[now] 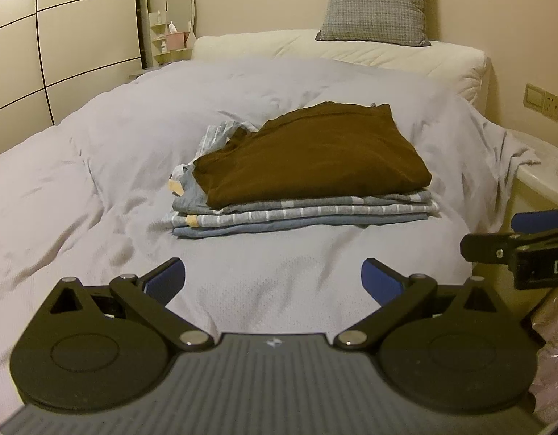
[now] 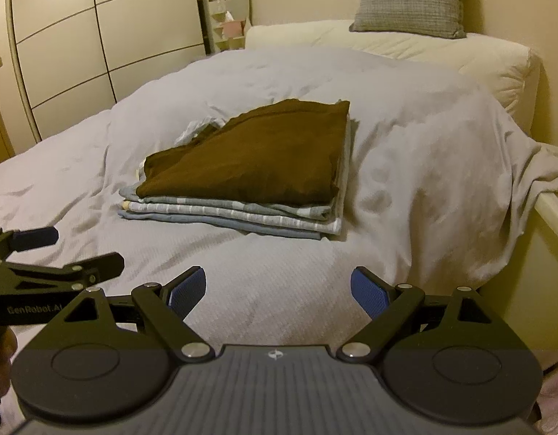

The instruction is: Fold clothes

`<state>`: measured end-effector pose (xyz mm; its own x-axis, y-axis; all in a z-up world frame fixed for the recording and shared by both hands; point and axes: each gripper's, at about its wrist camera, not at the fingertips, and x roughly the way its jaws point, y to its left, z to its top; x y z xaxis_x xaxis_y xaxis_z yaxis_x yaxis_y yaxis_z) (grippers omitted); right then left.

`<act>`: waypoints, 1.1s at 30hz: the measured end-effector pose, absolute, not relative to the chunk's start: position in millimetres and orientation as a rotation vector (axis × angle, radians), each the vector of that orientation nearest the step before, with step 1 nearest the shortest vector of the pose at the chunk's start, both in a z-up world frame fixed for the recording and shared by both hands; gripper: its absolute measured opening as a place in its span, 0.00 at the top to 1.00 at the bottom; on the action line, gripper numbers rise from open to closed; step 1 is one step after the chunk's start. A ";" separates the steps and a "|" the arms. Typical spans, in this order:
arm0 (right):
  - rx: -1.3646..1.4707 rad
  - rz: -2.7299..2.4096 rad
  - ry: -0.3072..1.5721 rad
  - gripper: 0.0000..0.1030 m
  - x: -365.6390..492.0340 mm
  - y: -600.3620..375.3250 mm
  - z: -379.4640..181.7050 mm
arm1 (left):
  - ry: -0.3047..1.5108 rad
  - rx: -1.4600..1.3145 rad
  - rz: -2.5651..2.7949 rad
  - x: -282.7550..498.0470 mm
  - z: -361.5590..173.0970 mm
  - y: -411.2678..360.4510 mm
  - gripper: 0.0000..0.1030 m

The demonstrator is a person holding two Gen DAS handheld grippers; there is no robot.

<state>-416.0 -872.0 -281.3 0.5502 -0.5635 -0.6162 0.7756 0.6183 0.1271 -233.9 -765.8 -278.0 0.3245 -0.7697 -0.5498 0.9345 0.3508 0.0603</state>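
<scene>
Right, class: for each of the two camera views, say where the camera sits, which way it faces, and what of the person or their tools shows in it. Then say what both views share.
Left wrist view: sits on the left gripper, facing along its open fingers across the bed toward the stack of folded clothes; the right gripper shows at the right edge.
Right wrist view: sits on the right gripper, also open, facing the same stack; the left gripper and part of a hand show at left.
Shared: the stack topped by a brown garment, the grey cushion, the wardrobe.

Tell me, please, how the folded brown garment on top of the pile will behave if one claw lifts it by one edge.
The brown garment is soft cloth, so it probably droops and unfolds. It likely weighs little. Resting loosely on the striped clothes, it may slide.
</scene>
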 end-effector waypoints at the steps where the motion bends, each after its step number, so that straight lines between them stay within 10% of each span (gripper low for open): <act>1: 0.414 -0.821 0.568 0.14 -416.1 -871.8 -281.1 | 0.474 0.399 -1.157 -234.0 -277.7 -764.9 0.01; 33: 0.408 -0.862 0.561 0.13 -426.8 -845.1 -260.4 | 0.470 0.407 -1.131 -240.6 -260.3 -744.0 0.01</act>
<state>-426.8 -845.1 -260.4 0.5231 -0.5935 -0.6117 0.7996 0.5900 0.1114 -240.6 -744.0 -260.3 0.3483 -0.7594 -0.5496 0.9253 0.3724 0.0719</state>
